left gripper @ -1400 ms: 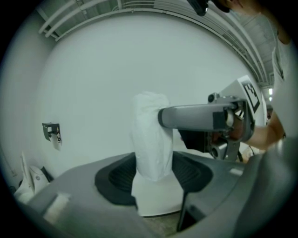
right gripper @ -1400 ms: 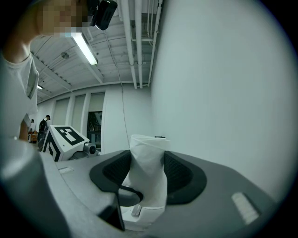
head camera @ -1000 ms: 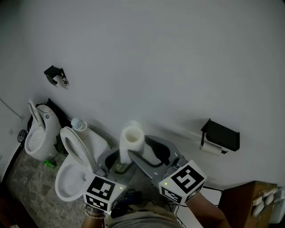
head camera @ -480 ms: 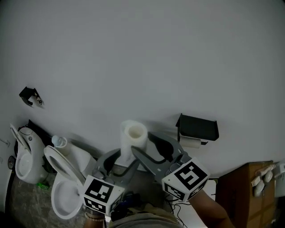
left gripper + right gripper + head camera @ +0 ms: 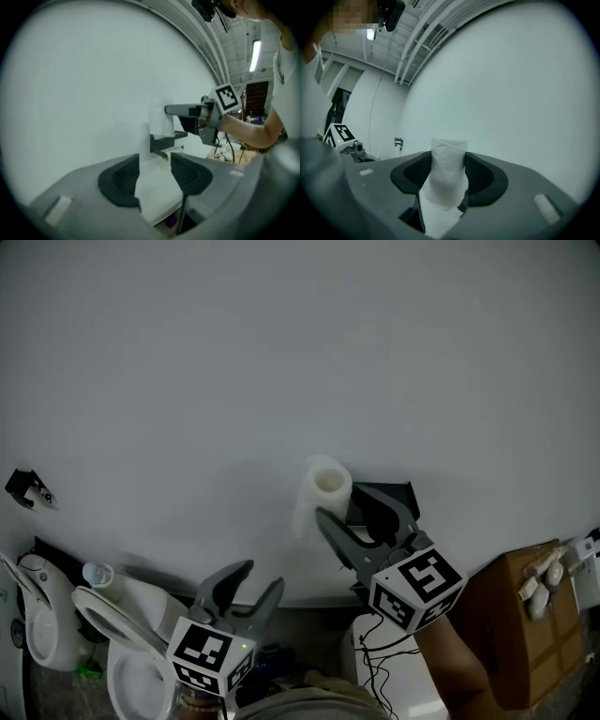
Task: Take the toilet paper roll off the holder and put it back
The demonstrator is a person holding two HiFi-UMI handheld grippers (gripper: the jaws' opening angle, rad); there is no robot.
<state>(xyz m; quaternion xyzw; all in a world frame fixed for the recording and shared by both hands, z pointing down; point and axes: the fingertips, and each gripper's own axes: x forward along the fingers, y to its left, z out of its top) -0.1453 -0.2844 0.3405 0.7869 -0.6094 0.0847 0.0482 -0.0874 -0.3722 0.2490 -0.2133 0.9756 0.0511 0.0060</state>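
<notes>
The white toilet paper roll (image 5: 325, 486) is upright between the jaws of my right gripper (image 5: 342, 504), which is shut on it. It hangs just left of the black wall holder (image 5: 392, 503), close to the white wall. In the right gripper view the roll (image 5: 448, 173) fills the gap between the dark pads (image 5: 415, 172). My left gripper (image 5: 261, 577) is lower and to the left, apart from the roll; its jaws are closing with nothing between them. The left gripper view shows the roll (image 5: 161, 123), the holder (image 5: 165, 140) and the right gripper (image 5: 174, 110) ahead.
A white toilet (image 5: 122, 652) with its lid up stands at lower left, and another white fixture (image 5: 33, 624) is beside it. A small black bracket (image 5: 26, 487) is on the wall. A brown box (image 5: 511, 615) is at right, and cables (image 5: 375, 652) hang below the right gripper.
My right gripper has carried the roll up and to the right, next to the holder. The left gripper has dropped away from the roll, and the head view has swung right.
</notes>
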